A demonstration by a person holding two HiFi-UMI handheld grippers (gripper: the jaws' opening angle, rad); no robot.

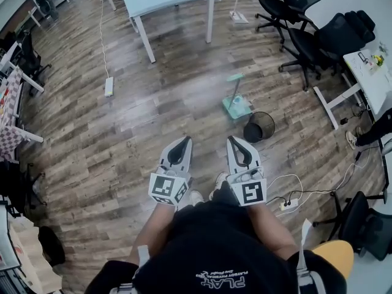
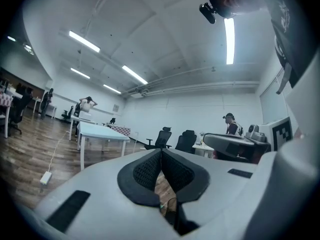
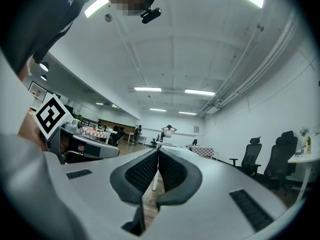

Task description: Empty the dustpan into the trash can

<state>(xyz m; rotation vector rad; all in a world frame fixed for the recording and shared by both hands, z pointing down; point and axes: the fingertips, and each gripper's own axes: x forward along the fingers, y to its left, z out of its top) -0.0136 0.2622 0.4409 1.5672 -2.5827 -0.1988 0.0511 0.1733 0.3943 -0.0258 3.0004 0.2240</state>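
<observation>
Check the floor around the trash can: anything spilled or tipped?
Nothing stands out. The trash can looks upright, the green dustpan sits beside it, and no spill shows on the floor around them.

The dustpan [image 1: 236, 106] stands on the floor [image 1: 153, 127] ahead of you, to the right — the trash can [image 1: 260, 127] just beside it, nearer you. A power strip [image 1: 109, 86] lies well left of both; office chairs [image 1: 306, 17] stand behind them.
</observation>
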